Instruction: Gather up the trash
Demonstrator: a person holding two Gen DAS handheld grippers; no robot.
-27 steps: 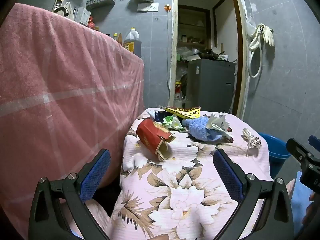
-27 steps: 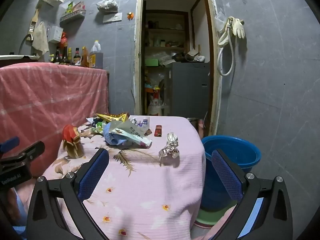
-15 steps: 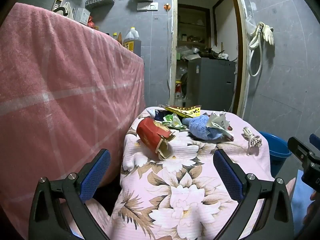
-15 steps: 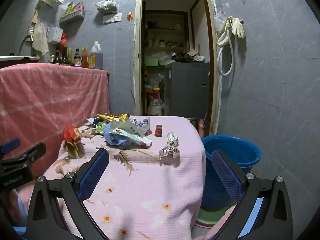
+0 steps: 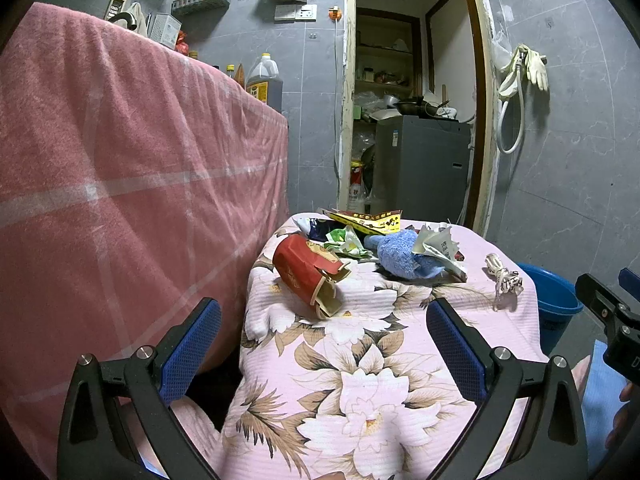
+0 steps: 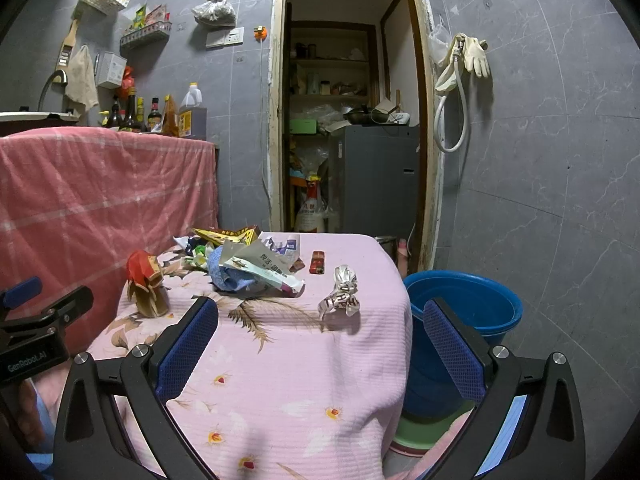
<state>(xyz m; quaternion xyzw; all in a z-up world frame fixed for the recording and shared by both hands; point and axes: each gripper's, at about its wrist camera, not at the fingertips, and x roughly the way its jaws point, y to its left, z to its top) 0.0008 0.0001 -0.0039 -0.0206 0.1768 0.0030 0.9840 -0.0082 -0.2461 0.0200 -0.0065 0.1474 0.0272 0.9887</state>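
Trash lies on a small table with a pink floral cloth point(image 5: 360, 360). A torn red carton point(image 5: 310, 274) lies on its side at the left; it also shows in the right wrist view point(image 6: 144, 280). Behind it are a blue cloth point(image 5: 398, 254), a white wrapper point(image 6: 264, 268), a yellow wrapper point(image 5: 368, 220) and green scraps. A crumpled silver wrapper point(image 6: 342, 292) lies alone near the right edge, with a small red lighter point(image 6: 317, 261) beyond it. My left gripper point(image 5: 320, 344) is open and empty, short of the carton. My right gripper point(image 6: 320, 344) is open and empty, short of the silver wrapper.
A blue bucket point(image 6: 468, 308) stands on the floor right of the table. A counter draped in a pink towel point(image 5: 120, 180) rises close on the left, with bottles on top. A doorway behind shows a grey appliance point(image 6: 376, 172). The table cloth also shows in the right wrist view point(image 6: 280, 380).
Both grippers stay open and nearly still. The views have shifted only slightly.
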